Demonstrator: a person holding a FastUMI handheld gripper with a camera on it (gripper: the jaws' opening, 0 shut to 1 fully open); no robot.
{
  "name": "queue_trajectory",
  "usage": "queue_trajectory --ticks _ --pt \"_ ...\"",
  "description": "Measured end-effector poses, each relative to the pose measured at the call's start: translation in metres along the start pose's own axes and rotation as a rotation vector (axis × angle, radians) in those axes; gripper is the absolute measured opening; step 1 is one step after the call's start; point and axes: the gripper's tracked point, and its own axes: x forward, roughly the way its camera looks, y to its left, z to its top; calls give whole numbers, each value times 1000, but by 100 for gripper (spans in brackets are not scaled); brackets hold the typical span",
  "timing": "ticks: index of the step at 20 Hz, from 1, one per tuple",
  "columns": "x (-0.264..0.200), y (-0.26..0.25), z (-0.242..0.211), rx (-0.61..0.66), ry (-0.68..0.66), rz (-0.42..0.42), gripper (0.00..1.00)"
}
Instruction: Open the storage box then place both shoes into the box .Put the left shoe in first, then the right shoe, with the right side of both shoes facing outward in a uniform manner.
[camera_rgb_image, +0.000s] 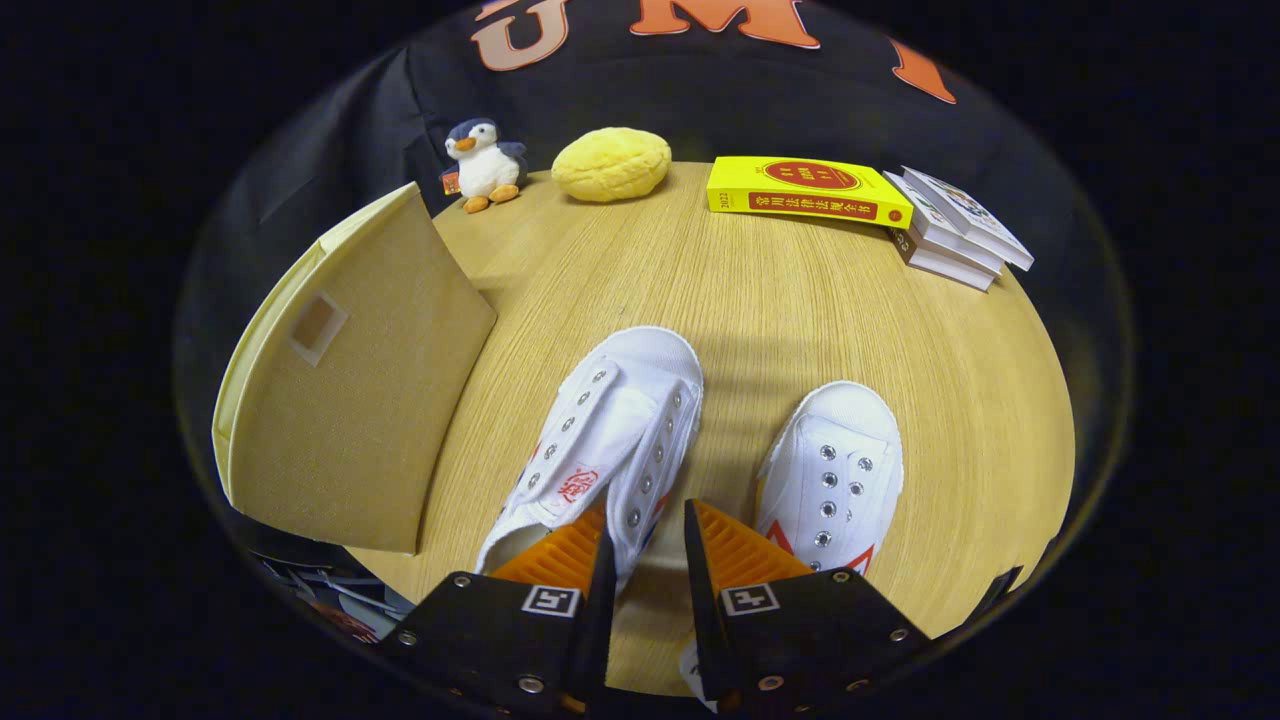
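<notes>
The gripper (648, 545) ends in two wedge-shaped fingers (560, 550) whose inner faces are ribbed with fine horizontal ridges. Each finger is bolted to a dark, flat angular plate (480, 625) that widens toward the camera. Small silver screws (531, 684) sit at the plate corners and edges. Each plate carries a small square black-and-white marker (550, 600), probably a tracking tag, near its inner top corner. A narrow gap separates the fingers.
</notes>
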Motion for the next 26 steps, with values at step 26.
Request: queue_trajectory --ticks 26 --pt "-8 6 32 221 -93 -34 1"
